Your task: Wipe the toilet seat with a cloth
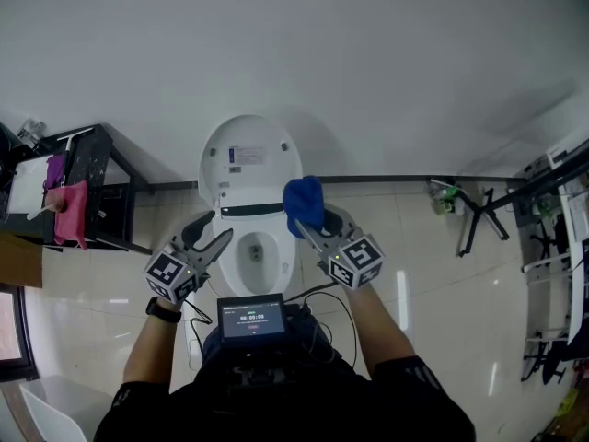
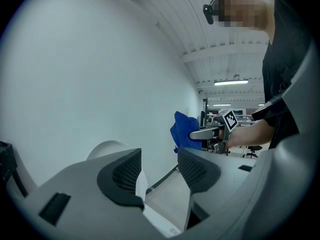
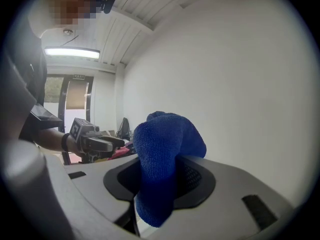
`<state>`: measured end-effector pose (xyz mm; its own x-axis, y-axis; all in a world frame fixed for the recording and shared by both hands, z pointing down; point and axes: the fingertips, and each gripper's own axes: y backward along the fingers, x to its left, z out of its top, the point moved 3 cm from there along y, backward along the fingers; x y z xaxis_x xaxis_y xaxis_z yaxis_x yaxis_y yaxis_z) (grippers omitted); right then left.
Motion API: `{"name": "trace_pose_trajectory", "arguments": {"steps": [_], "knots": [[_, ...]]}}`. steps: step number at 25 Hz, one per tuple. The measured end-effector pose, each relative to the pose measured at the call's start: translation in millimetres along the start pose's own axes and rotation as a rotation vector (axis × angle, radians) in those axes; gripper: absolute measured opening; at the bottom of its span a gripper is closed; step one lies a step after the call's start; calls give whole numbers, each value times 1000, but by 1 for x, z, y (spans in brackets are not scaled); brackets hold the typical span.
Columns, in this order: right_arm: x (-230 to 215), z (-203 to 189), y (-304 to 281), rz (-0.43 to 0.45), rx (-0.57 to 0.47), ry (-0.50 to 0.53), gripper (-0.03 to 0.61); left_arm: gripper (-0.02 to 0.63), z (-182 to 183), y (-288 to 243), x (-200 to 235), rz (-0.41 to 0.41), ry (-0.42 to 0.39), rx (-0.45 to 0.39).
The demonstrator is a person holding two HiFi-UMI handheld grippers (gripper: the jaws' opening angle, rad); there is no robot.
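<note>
My right gripper (image 1: 311, 235) clamps the blue cloth (image 1: 304, 203) at frame centre, bunched above the toilet seat (image 1: 237, 267), ready for wiping; my left gripper (image 1: 210, 239) hangs empty, jaws parted, left of the seat.

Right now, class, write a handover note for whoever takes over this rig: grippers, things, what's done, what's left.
Left gripper: open, empty, beside the left of the toilet seat.
Right gripper: shut on the blue cloth, held near the seat's right rear.
Lid: up.
Done: cloth is in the grip.
Left: wipe the seat all round; no contact between cloth and seat shows yet.
</note>
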<state>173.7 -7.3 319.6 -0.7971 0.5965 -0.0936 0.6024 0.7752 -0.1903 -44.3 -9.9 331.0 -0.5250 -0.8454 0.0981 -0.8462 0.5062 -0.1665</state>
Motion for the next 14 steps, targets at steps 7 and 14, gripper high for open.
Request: {"name": "trace_pose_trajectory", "arguments": {"steps": [7,14], "knots": [[2,0,1,42,-7,-27,155,235,3,-5,-7,-2,27,1],[1,6,4,54,-59,-49,153,235,5,-1,-9,4,42,5]]}}
